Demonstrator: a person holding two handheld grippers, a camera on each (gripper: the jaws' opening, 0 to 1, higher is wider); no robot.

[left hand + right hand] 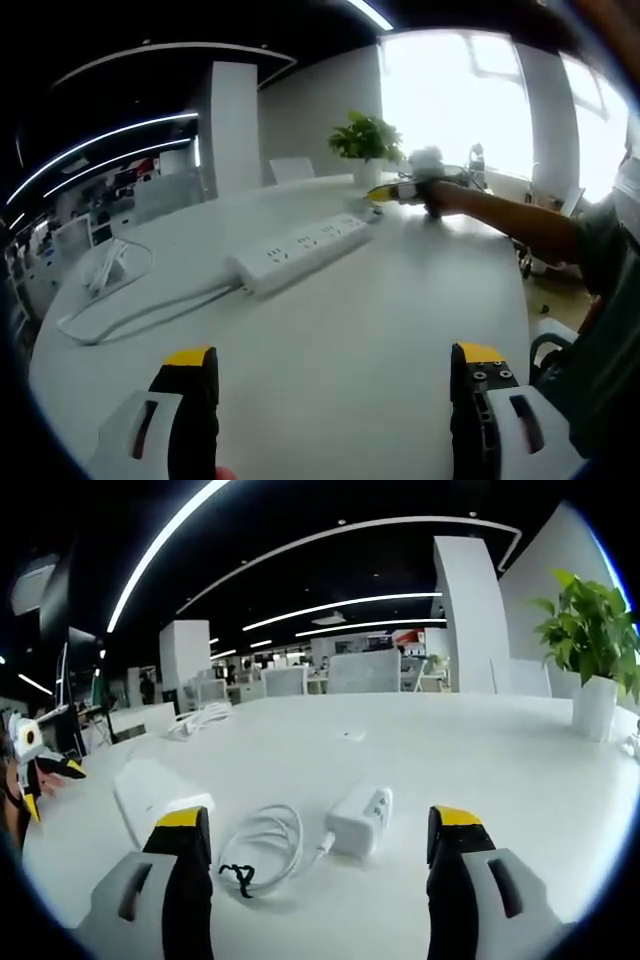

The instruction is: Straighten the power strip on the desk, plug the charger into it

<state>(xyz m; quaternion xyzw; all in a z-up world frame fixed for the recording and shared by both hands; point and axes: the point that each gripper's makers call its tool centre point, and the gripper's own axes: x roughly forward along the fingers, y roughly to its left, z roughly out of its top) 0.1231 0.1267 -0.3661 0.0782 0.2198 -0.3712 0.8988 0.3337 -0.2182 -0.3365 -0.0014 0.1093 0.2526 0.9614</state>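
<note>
In the left gripper view, the left gripper [335, 385] rises from the bottom of the frame with its two yellow-tipped jaws spread wide and nothing between them, over the bare white desk [380, 300]. Above them, near the centre of the frame, the white power strip [300, 250] lies at a slant, its cord [140, 310] trailing to the lower left and looping toward a white heap at the left edge. At the upper right a person's arm [520, 220] reaches in across the desk toward a potted plant [367, 140]. In the right gripper view, the right gripper [320, 855] also stands released, jaws well apart and empty. Between them, slightly above, the white charger [360, 818] rests on the desk with its coiled white cable [265, 845] just to its left. A flat white block [150, 790] lies at the left, the potted plant at the right edge.
</note>
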